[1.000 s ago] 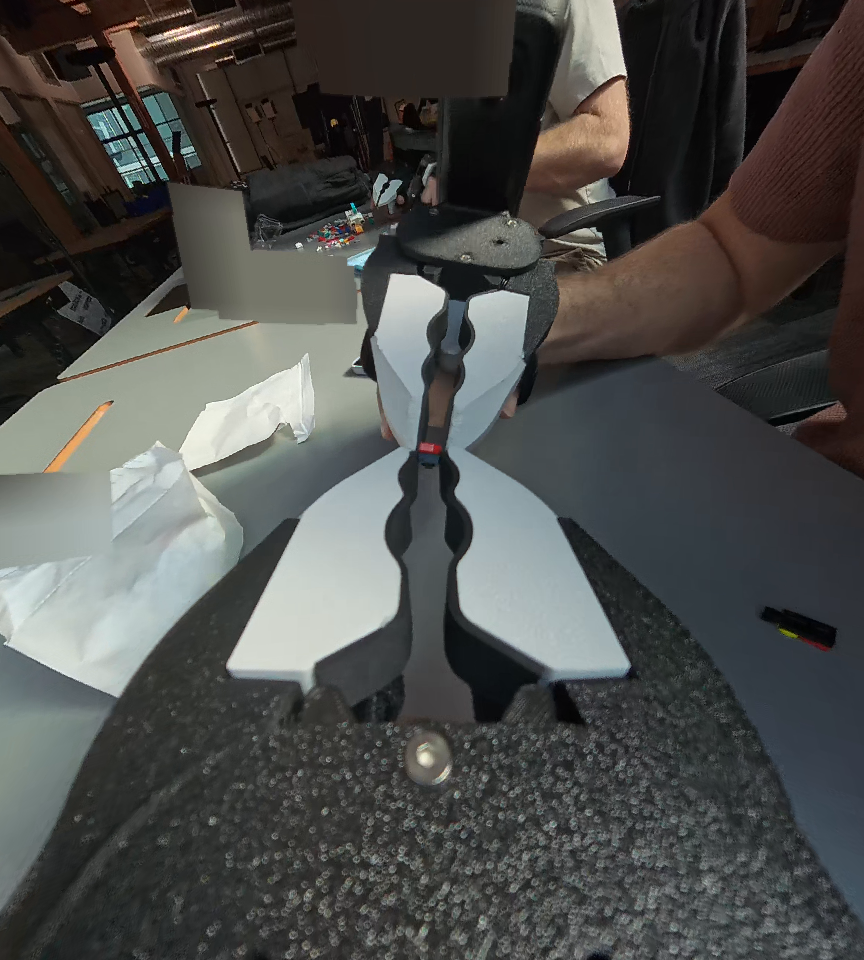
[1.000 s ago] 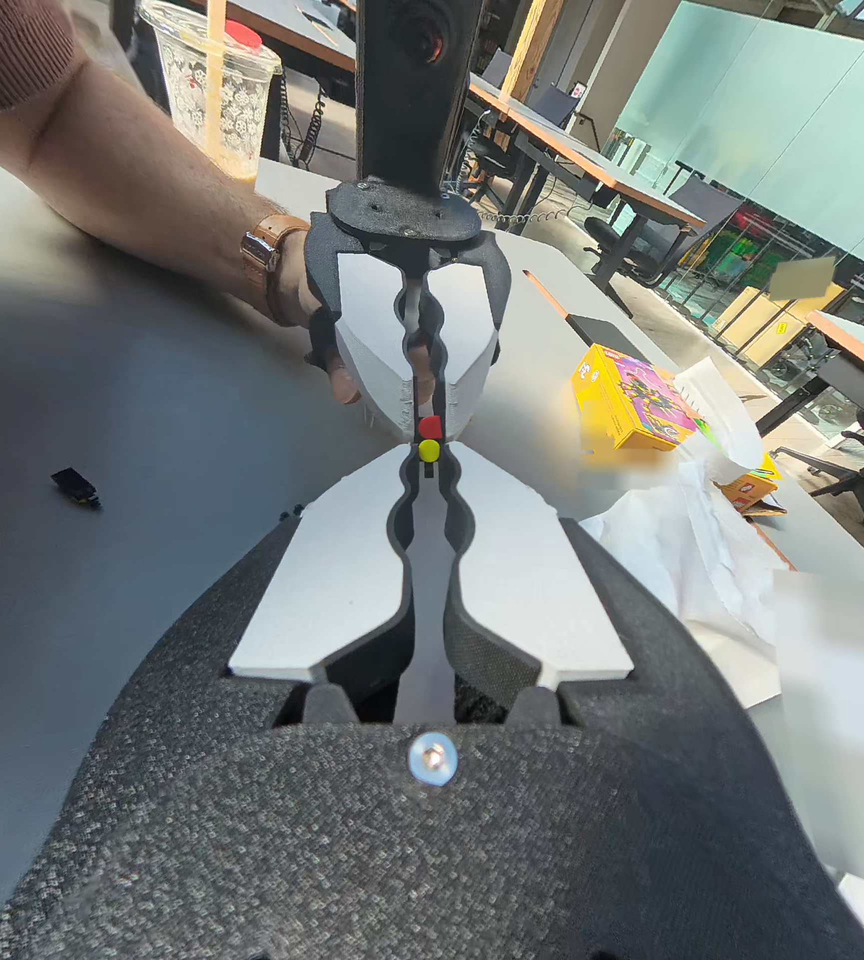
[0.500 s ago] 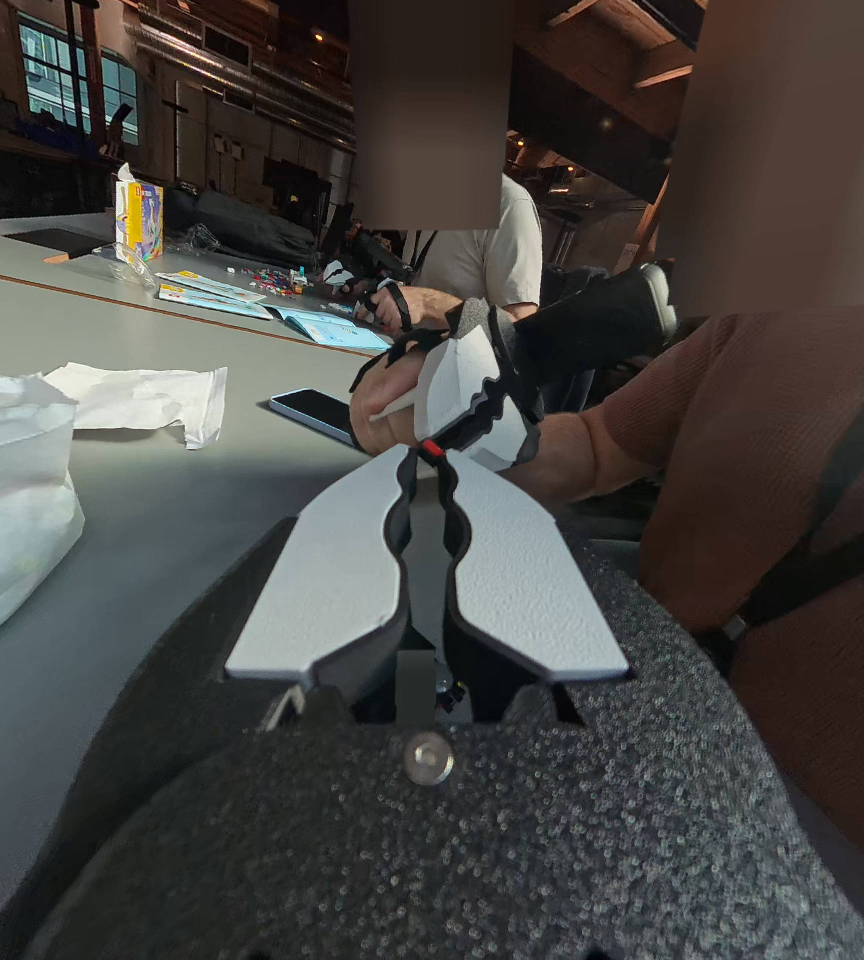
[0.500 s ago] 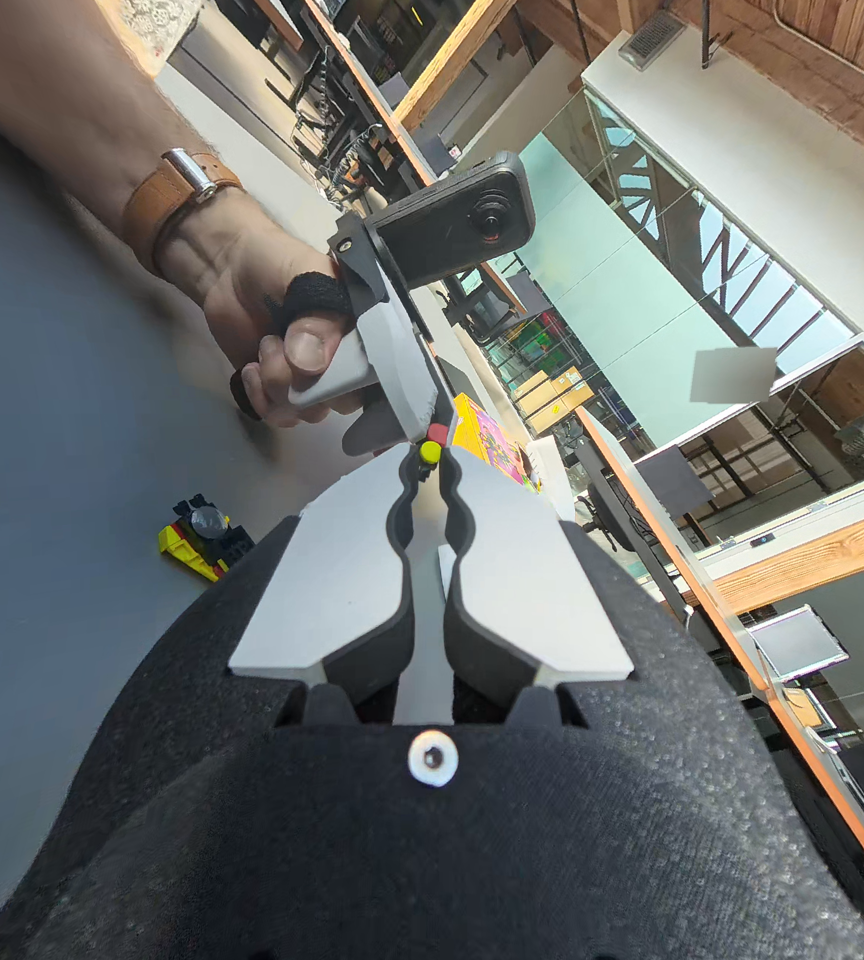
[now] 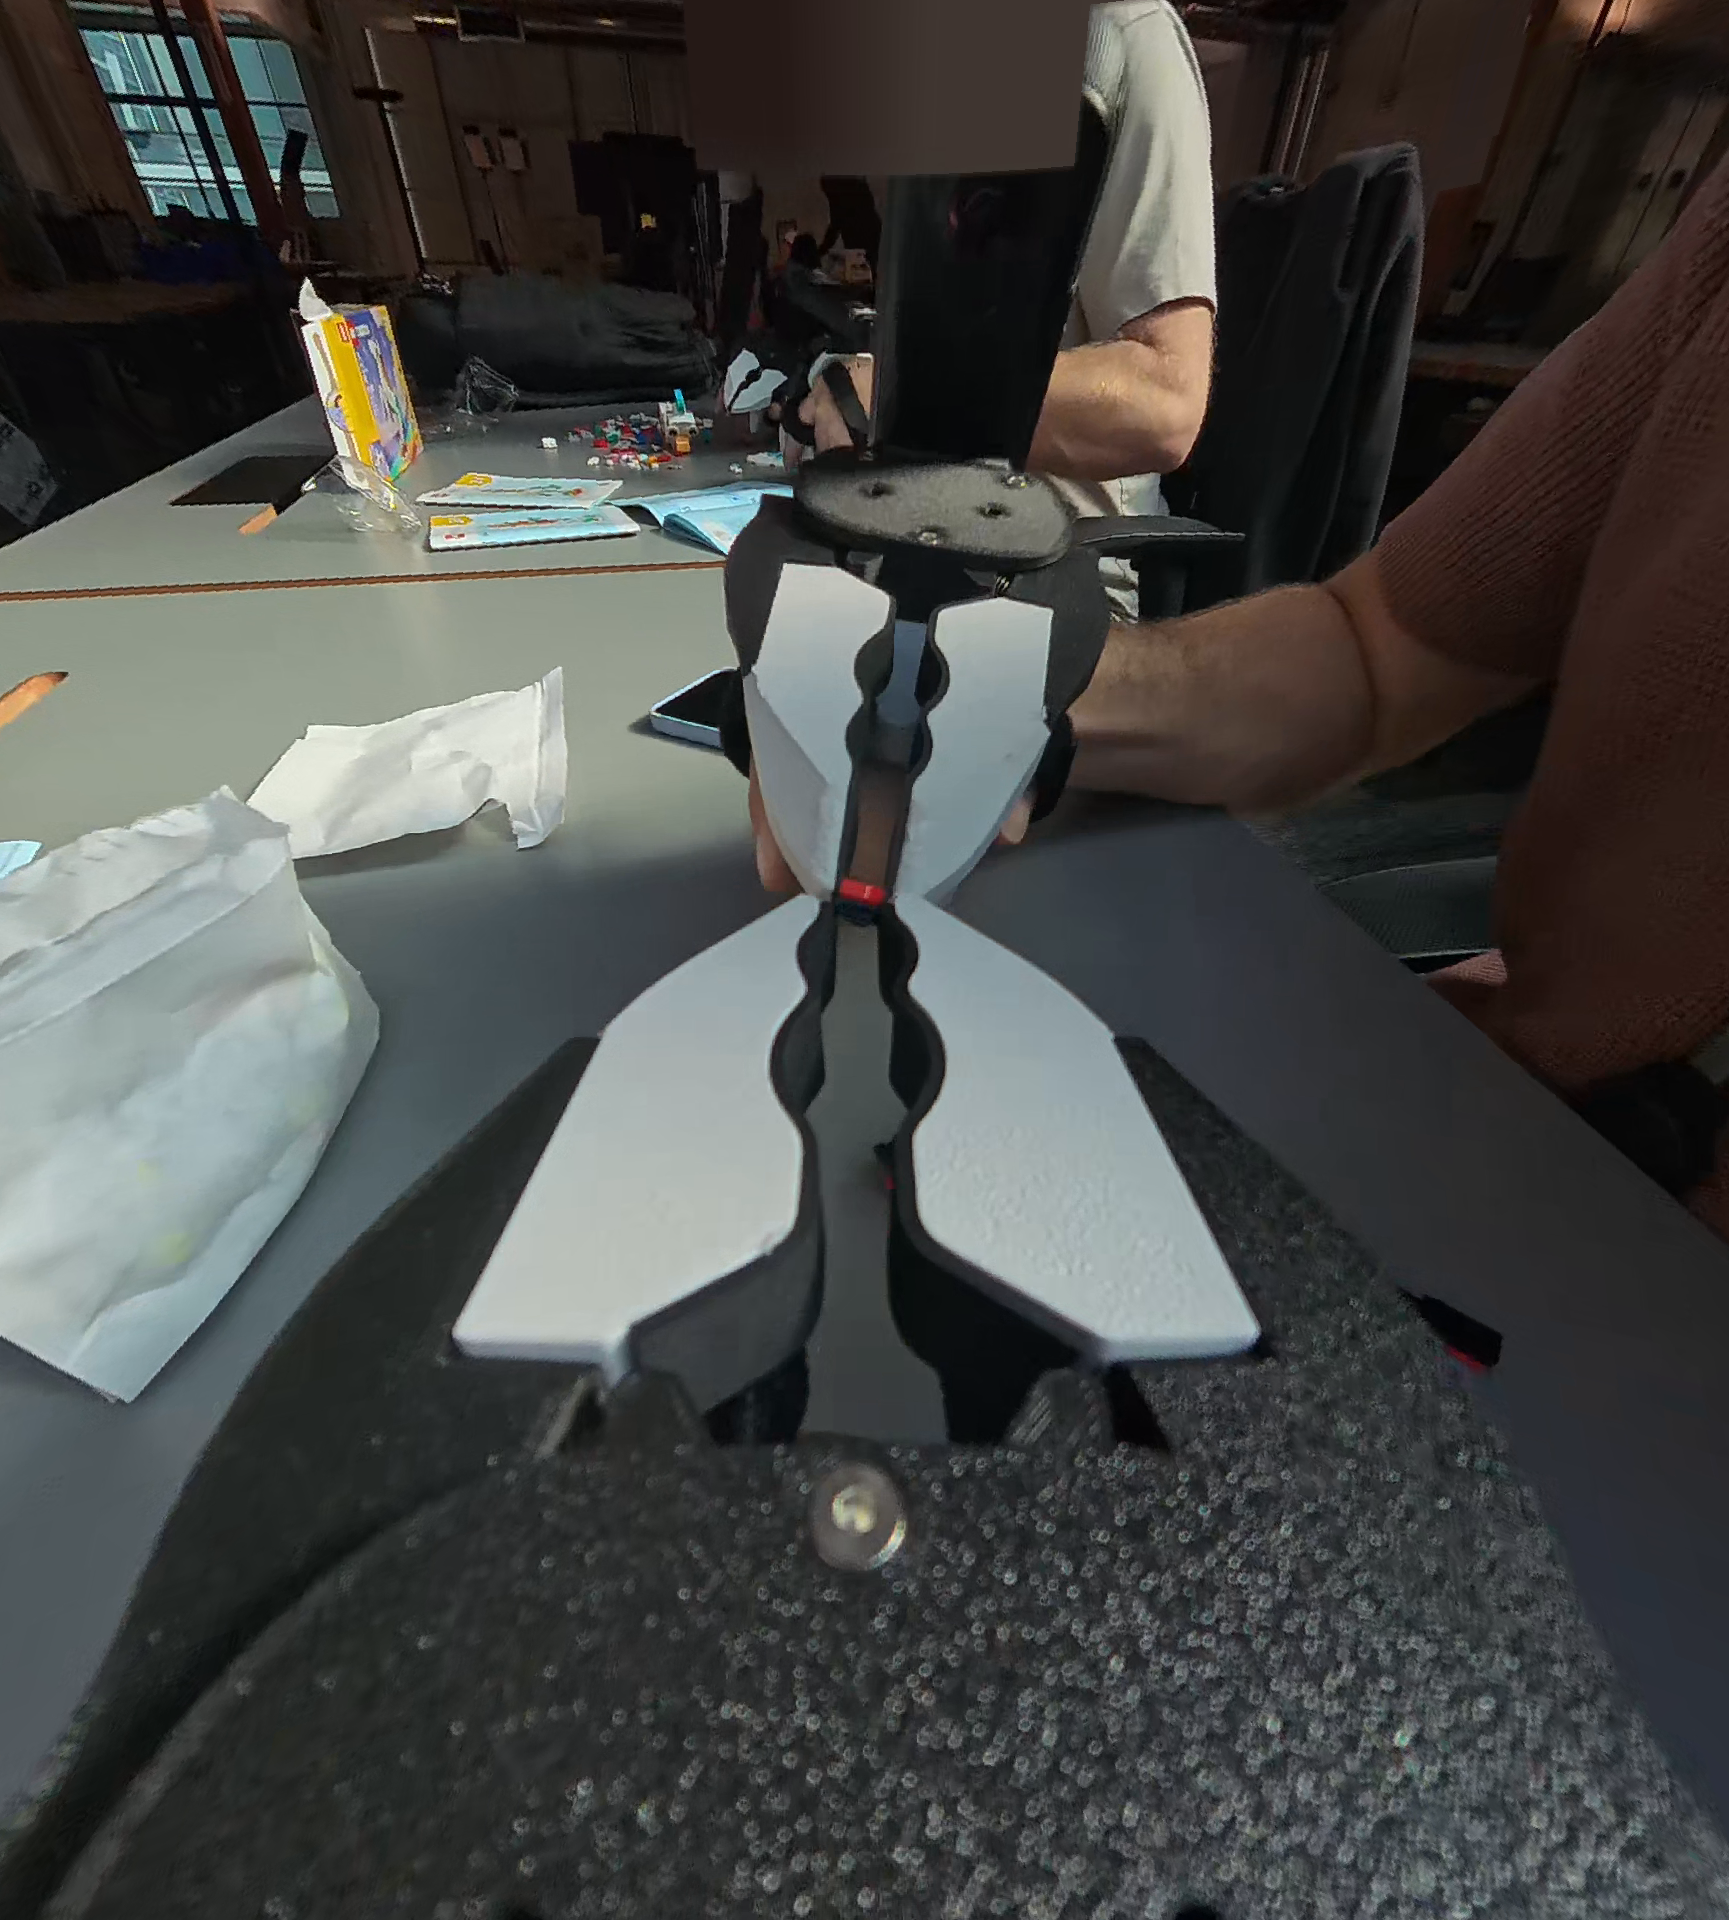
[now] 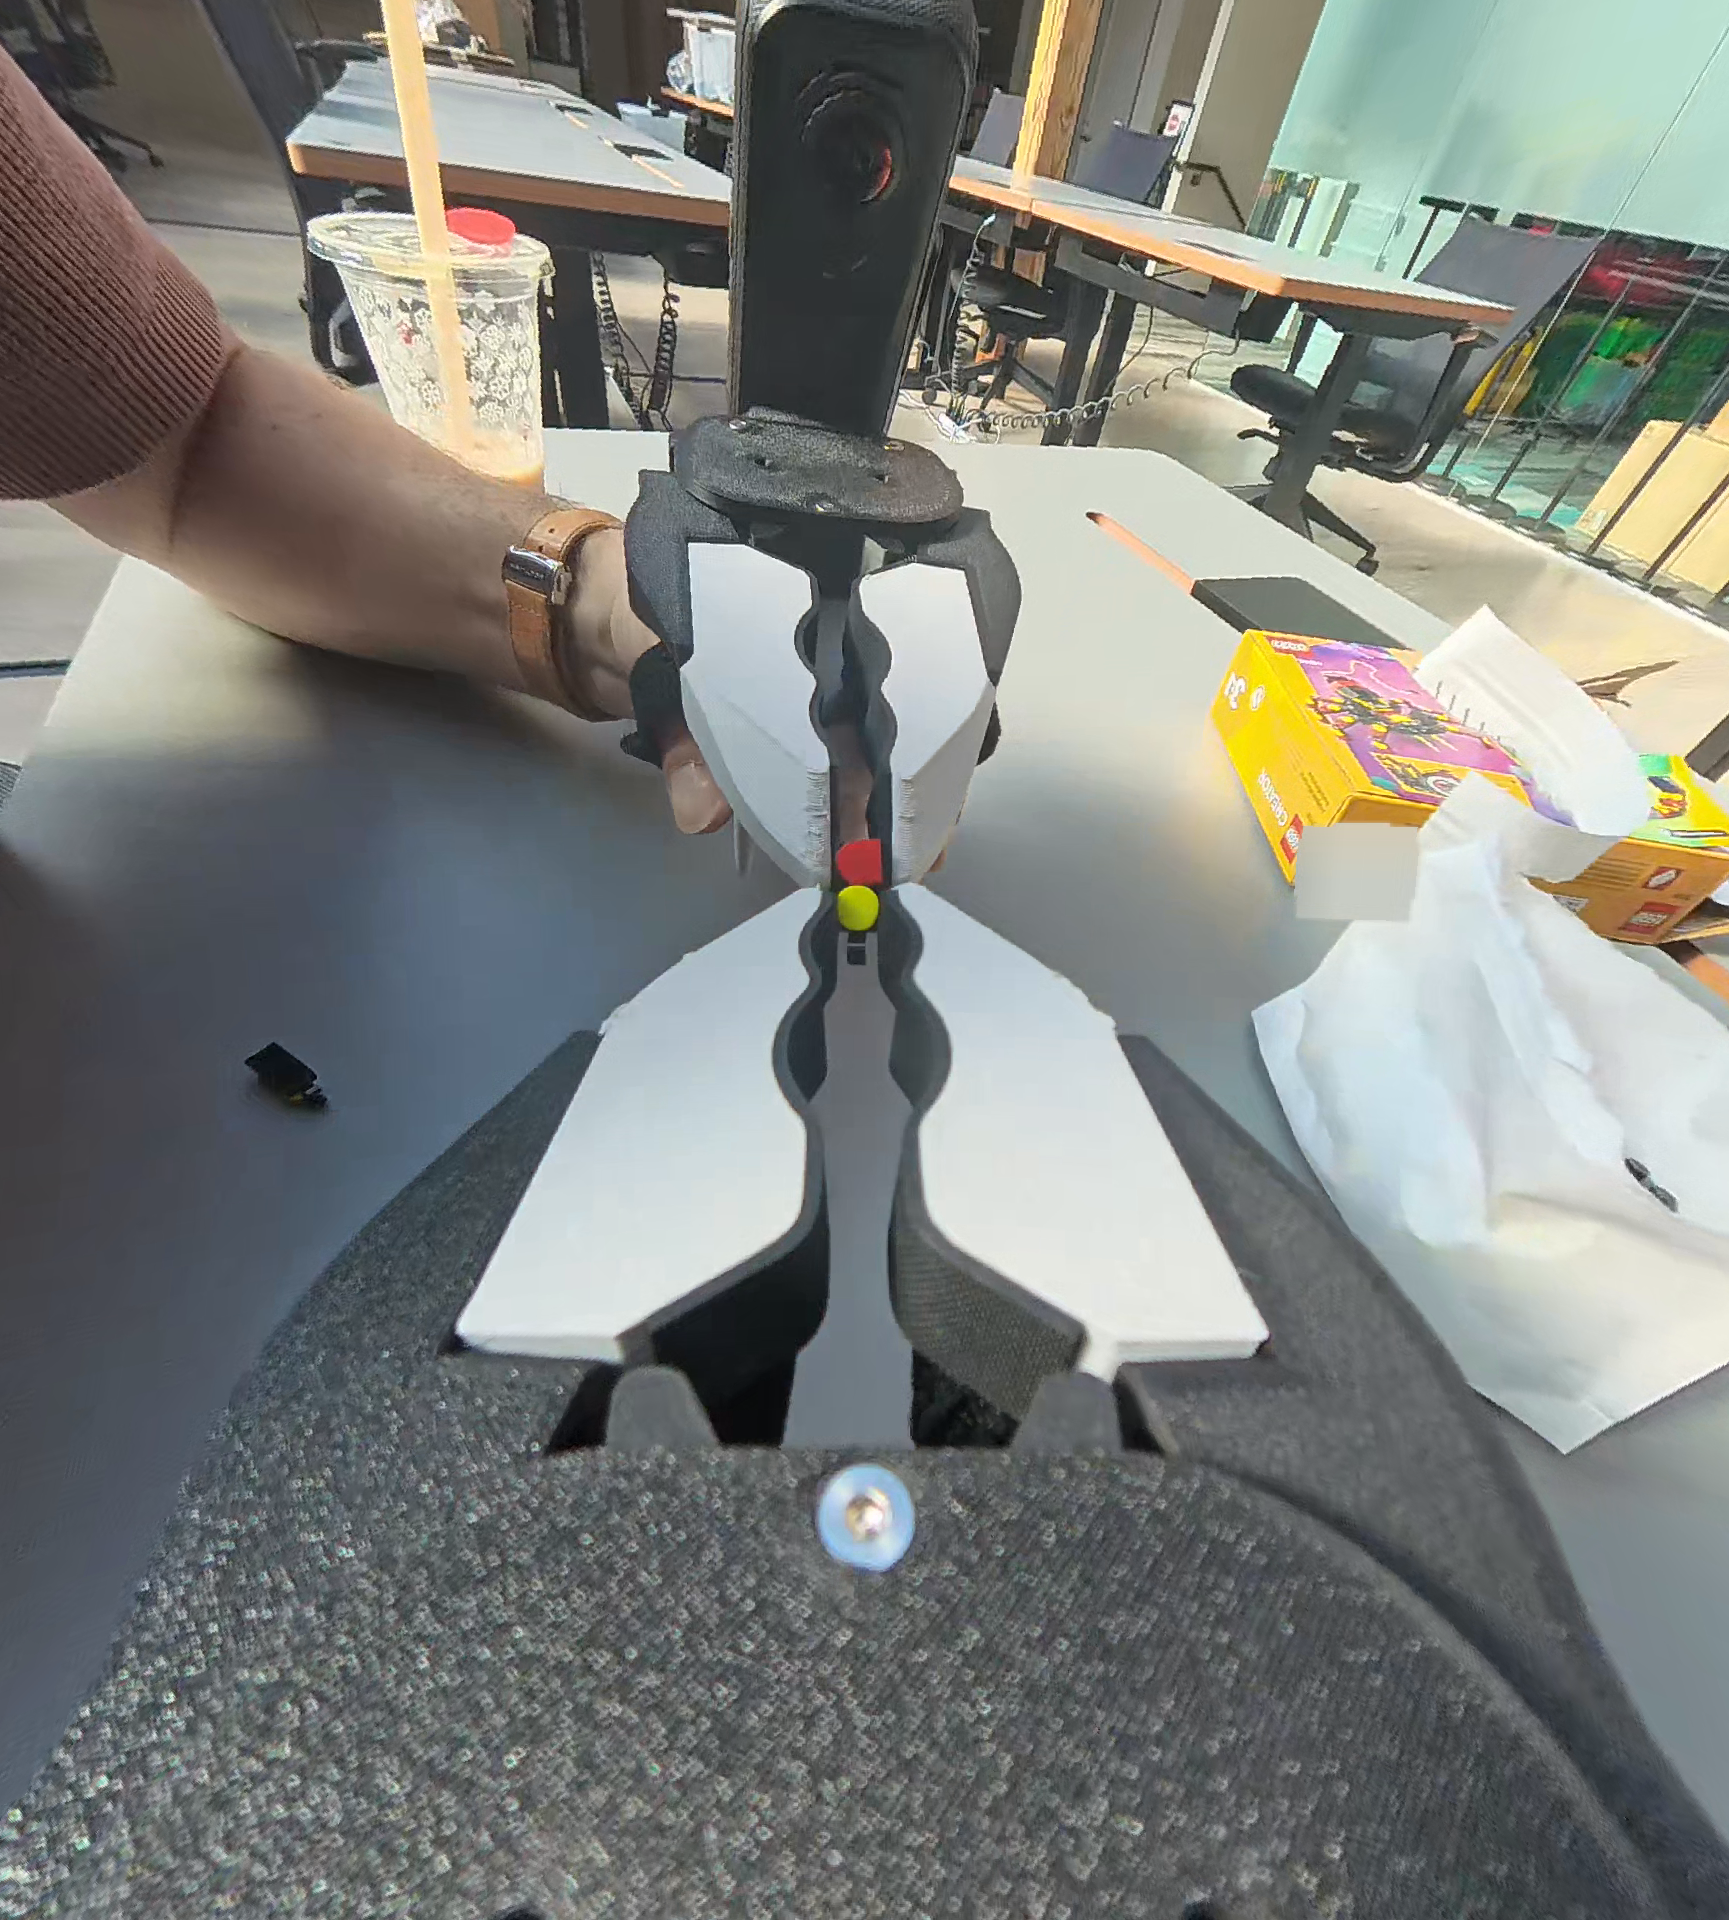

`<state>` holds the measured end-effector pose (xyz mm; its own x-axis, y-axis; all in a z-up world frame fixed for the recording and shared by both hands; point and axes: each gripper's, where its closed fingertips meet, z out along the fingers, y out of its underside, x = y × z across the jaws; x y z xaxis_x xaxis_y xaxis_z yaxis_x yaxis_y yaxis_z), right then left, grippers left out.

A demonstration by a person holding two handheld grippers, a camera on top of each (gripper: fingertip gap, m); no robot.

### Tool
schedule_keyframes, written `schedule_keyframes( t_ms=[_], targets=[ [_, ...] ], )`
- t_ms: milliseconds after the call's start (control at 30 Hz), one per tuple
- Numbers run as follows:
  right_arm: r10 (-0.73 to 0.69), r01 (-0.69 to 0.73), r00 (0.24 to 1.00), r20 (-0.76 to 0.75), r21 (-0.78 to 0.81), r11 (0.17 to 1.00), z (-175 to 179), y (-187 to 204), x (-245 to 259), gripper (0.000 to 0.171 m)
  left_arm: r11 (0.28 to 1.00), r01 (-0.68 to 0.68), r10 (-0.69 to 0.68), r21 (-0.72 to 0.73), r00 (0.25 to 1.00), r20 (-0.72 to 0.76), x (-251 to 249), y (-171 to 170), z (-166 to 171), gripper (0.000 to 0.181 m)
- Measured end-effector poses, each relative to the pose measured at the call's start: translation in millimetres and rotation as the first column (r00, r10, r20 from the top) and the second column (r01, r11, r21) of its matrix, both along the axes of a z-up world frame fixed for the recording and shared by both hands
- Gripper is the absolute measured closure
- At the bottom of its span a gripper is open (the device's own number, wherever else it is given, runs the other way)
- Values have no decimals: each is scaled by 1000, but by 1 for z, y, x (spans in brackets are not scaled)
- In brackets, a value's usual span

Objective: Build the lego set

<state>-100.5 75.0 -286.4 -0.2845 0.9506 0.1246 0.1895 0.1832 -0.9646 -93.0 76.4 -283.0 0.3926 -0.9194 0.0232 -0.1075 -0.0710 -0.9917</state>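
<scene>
Grey table [image 5: 216, 644] has plenty of clutter on it. There's a big crumpled white paper bag [image 5: 101, 1049] on one side and a smaller flat torn one [image 5: 424, 764] just past it. A phone [image 5: 699, 707] lies flat near the middle, partly hidden. On the far table, a second person in a light shirt [image 5: 1146, 208] sits with booklets [image 5: 517, 509] spread in front of them.

From the other side: a clear plastic cup [image 6: 444, 343] with a straw and a red lid piece, I think there's a bit of brownish drink left at the bottom. An office chair [image 6: 1327, 416] sits by the orange-edged desks [image 6: 1244, 260].
</scene>
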Motion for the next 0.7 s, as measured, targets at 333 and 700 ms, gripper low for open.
schedule_keyframes(
  t_ms=[333, 700],
  targets=[
    [-90, 146, 985, -150, 419, 896, 15, 0, 3, 165, 975, 95, -42, -202, 967, 251, 2, -1, 10, 175],
    [-147, 154, 988, -44, 281, 947, -4, 20, -3, 165, 995, -79, 83, 55, 994, -77, -21, 14, -1, 172]
  ],
)
